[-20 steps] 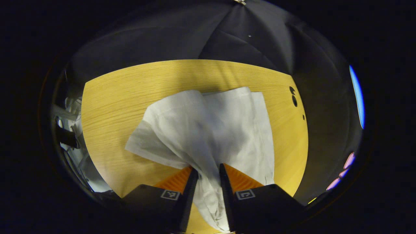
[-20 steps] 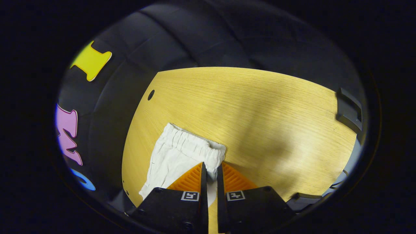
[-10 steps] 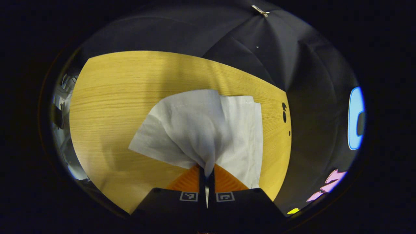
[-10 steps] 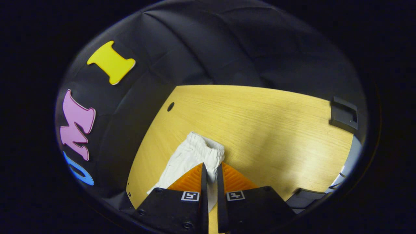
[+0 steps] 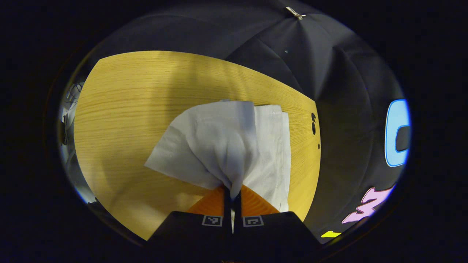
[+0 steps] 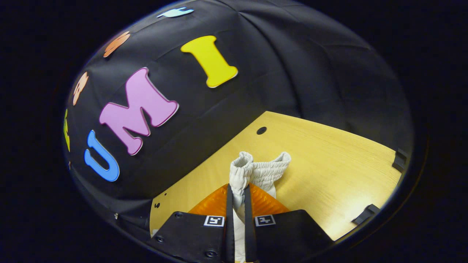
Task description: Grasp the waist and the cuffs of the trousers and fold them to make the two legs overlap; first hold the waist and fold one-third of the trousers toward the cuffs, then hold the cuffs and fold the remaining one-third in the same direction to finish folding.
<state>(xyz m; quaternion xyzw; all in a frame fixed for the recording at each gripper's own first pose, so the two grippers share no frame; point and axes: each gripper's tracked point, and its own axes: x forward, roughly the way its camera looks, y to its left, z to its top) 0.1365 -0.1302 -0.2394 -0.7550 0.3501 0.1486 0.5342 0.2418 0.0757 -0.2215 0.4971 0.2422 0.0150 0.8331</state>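
A: Left gripper [image 5: 232, 193] status?

B: Clamped tight on a bunched fold of the white woven-cotton trousers [image 5: 226, 146]. Both fingers pressing cloth, almost no gap between tips. Fabric fanning up from the pinch toward 12 o'clock in the left gripper view, one flap spreading to 9 o'clock, a flatter layer lying at 2 o'clock.

A: Cloth on the surface?

B: Far part resting on the yellow wood-grain table [image 5: 120, 109]. Part near the tips pulled up into a peak. Two small dark holes in the table [image 5: 313, 124] at 3 o'clock, just past the trouser edge.

A: Right gripper [image 6: 236, 191]?

B: Closed on the gathered elastic waistband [image 6: 256, 168], both fingers squeezing it. Band rising from the tips toward 12 o'clock in the right gripper view, curling open into a loop toward 1 o'clock. Raised off the table, cannot tell how far.

A: Surroundings there?

B: Round dark hole [image 6: 261, 130] at 12 o'clock beyond the waistband. Black brackets at the table edge, one at 3 o'clock [image 6: 399, 159], one at 4 o'clock [image 6: 366, 214]. Black cloth booth wall [image 6: 310, 65] behind.
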